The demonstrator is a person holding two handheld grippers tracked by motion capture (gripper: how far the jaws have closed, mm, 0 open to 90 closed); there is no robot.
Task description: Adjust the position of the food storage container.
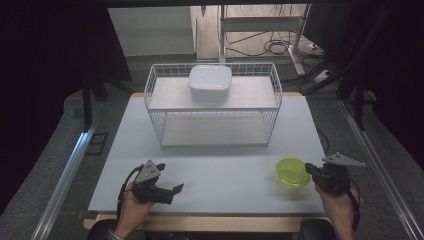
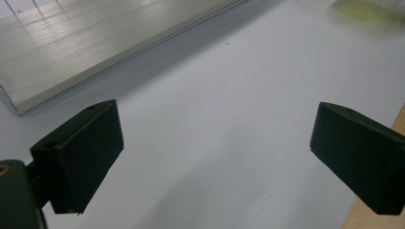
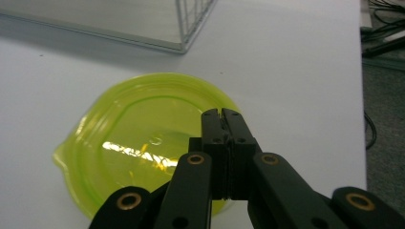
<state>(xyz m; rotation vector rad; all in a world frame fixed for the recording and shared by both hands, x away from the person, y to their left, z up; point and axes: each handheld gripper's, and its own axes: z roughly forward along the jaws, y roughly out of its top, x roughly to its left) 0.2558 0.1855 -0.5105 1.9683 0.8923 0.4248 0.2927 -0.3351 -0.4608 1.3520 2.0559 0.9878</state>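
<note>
Right gripper view: my right gripper was clenched on the rim of the green bowl, which sat at the table's right front. Left gripper released, idle. Grasp done; lift and placing left.

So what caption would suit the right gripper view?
Right gripper, jaws shut, poised over a yellow-green lidded container on the white table.

One worktop. One white wire rack, two shelves in it. One white lidded box on the upper shelf. One yellow-green bowl. Two grippers: left gripper, right gripper. Two hands holding them.
</note>
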